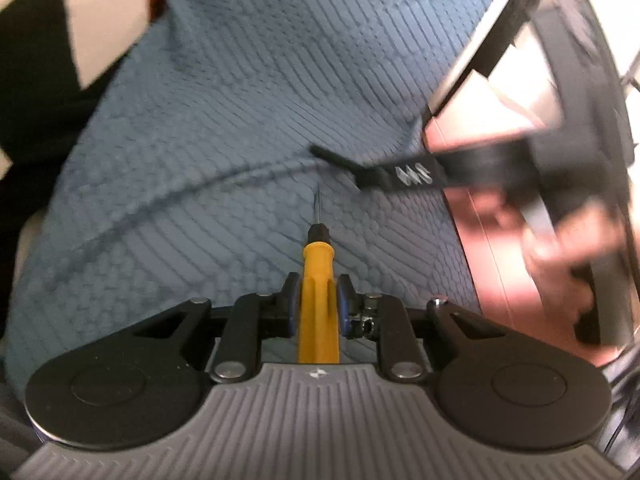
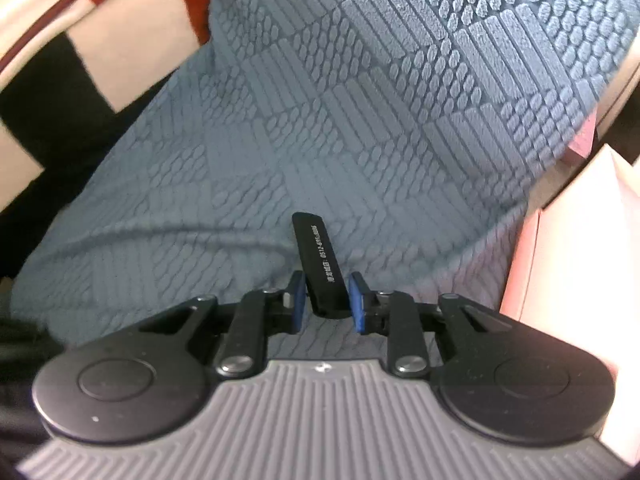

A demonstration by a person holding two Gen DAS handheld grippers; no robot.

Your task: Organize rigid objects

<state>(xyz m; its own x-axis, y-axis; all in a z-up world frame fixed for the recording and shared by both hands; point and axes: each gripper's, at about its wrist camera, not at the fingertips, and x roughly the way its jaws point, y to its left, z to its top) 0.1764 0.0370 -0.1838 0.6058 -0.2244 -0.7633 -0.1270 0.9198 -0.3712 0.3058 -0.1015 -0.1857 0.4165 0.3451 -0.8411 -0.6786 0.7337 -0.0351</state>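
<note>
A screwdriver (image 1: 318, 280) sits between the left claw's (image 1: 318, 300) fingers, above the textured cloth (image 1: 240, 100).

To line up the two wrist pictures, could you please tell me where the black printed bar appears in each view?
Left wrist: the black printed bar is right of centre, blurred, jutting left from the right gripper.
Right wrist: lower centre, clamped between the blue pads, pointing away from the camera.
Shared landmark: the blue textured cloth.
</note>
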